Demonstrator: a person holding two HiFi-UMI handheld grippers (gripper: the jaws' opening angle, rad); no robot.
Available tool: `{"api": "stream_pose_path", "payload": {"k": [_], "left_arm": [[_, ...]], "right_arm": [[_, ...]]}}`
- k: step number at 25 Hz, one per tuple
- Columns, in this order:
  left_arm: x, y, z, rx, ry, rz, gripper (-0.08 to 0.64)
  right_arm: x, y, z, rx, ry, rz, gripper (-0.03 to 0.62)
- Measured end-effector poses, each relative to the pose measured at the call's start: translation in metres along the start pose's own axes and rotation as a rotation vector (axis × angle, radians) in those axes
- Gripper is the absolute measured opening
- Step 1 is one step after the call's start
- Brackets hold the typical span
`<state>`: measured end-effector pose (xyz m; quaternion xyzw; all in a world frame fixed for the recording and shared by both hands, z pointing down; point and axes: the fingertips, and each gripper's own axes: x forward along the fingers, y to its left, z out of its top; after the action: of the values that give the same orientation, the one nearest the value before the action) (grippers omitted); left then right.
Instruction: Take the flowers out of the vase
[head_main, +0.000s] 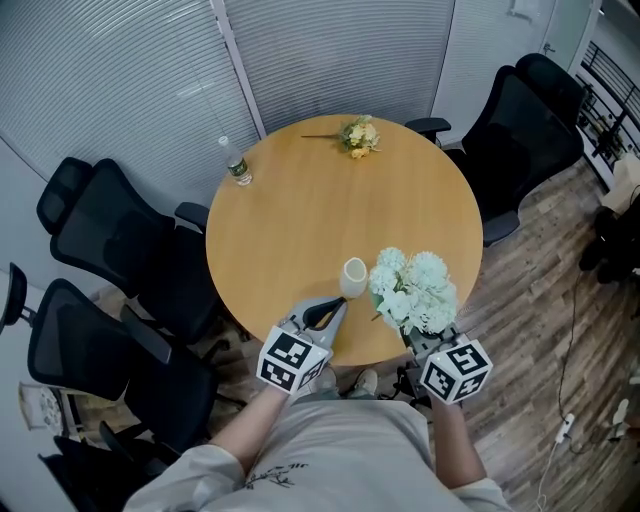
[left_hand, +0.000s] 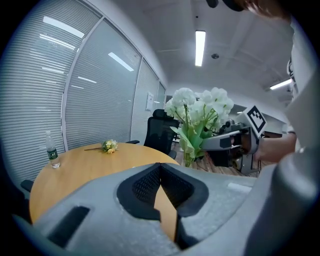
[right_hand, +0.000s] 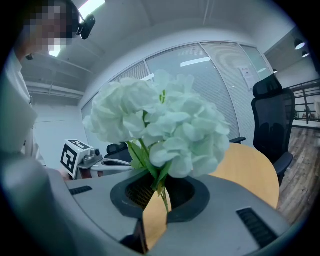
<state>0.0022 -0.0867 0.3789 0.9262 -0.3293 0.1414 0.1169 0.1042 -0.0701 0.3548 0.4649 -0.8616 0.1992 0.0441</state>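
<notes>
Over the round wooden table (head_main: 300, 220), we are pinching the white flower bunch (head_main: 415, 290) by its stems in our right gripper (head_main: 413, 337), just beside the small cream vase (head_main: 354, 277); our left gripper (head_main: 338, 305) is pressing its jaws together, empty

smooth wood tbl (head_main: 300, 220), smooth vase (head_main: 354, 278)

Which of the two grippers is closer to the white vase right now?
Left. The left gripper sits just beside the vase, jaws shut on nothing. The right gripper is farther off to the other side, holding the white flowers.
</notes>
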Motion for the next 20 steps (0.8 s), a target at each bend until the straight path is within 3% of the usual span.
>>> {"api": "stream_pose_path", "payload": {"k": [20], "left_arm": [[-0.0041,-0.0033,0.0004,-0.010,-0.003,0.000,0.009]], "right_arm": [[0.0037,-0.0008,-0.0008,-0.018,0.018,0.009,0.048]]}}
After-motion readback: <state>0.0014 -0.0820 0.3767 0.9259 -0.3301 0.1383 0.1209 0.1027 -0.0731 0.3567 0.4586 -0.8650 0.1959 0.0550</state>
